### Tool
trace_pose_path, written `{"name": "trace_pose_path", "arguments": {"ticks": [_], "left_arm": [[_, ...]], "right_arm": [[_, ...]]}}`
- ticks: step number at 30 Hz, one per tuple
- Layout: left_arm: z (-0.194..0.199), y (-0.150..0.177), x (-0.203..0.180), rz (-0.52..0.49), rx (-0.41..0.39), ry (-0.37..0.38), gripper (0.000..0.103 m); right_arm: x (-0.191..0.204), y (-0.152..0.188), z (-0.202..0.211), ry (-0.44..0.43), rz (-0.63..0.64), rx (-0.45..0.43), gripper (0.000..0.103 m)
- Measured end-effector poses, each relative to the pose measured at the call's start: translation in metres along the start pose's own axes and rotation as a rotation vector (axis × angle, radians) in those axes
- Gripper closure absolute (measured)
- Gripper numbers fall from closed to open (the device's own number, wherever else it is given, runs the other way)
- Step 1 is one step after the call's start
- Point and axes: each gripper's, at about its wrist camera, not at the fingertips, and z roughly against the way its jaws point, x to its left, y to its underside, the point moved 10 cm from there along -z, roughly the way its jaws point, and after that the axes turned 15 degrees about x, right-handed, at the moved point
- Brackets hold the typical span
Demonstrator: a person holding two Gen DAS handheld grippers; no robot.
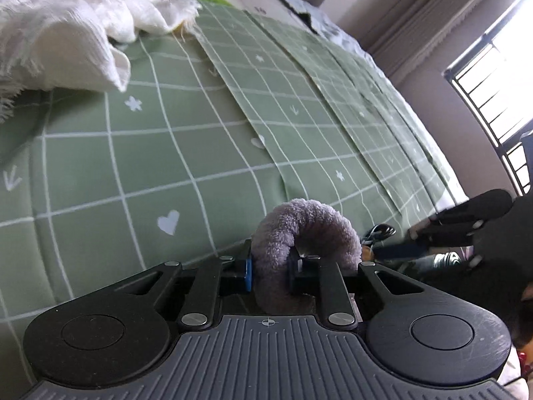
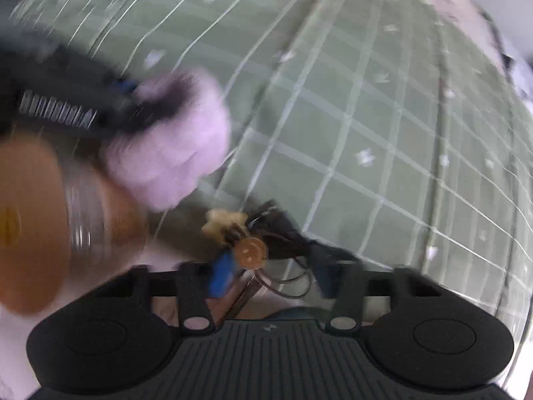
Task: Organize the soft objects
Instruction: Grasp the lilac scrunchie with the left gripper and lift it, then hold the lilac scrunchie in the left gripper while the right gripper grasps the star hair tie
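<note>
A green bedspread (image 1: 140, 166) printed with a white grid, small hearts, stars and arrows fills most of both views; it is smooth woven cloth, and flat panels of the same print overlap it toward the upper right of the left wrist view. In the upper left of that view lies a heap of white cloth (image 1: 63, 30), crinkled and frayed at the edges. At the right edge stands a window (image 1: 496, 76) with dark bars.

The left gripper (image 1: 269, 266) is clenched on a fluffy purple ring (image 1: 299, 230), a plush loop (towel-like pile) arching up from between its blue-padded fingers at lower centre. In the right wrist view the same ring (image 2: 173, 140) shows pale lilac at centre left, blurred, and the black gripper body beside it bears white lettering, too smeared to read.

The right gripper (image 2: 269, 273) is closed on thin dark hair ties (image 2: 283, 233) carrying a round orange smiley charm (image 2: 250, 250) and a cream star-shaped charm (image 2: 220, 223), at lower centre.
</note>
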Motion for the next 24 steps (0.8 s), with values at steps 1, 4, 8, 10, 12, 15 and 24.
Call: {"name": "trace_pose_path", "arguments": {"ticks": [1, 4, 8, 10, 12, 15, 24], "left_arm": [[0.004, -0.001, 0.000, 0.004, -0.017, 0.003, 0.082], [0.025, -0.006, 0.000, 0.012, -0.088, 0.023, 0.083], [0.056, -0.006, -0.005, 0.000, -0.178, 0.020, 0.083], [0.069, -0.001, -0.007, 0.016, -0.197, 0.029, 0.083], [0.079, 0.004, -0.008, 0.023, -0.204, 0.024, 0.083], [0.079, 0.005, -0.002, 0.054, -0.199, 0.015, 0.083], [0.051, 0.004, 0.022, 0.105, -0.141, 0.066, 0.083]], "right_arm": [[-0.006, -0.001, 0.007, -0.031, -0.050, 0.003, 0.097], [-0.023, -0.002, 0.043, -0.045, -0.142, -0.066, 0.101], [-0.035, 0.009, 0.101, -0.074, -0.192, -0.168, 0.101], [-0.035, 0.017, 0.118, -0.062, -0.182, -0.190, 0.101], [-0.036, 0.025, 0.120, -0.058, -0.187, -0.177, 0.101], [-0.032, 0.026, 0.107, -0.100, -0.218, -0.132, 0.087], [-0.025, -0.013, 0.017, -0.194, -0.353, -0.007, 0.070]]}}
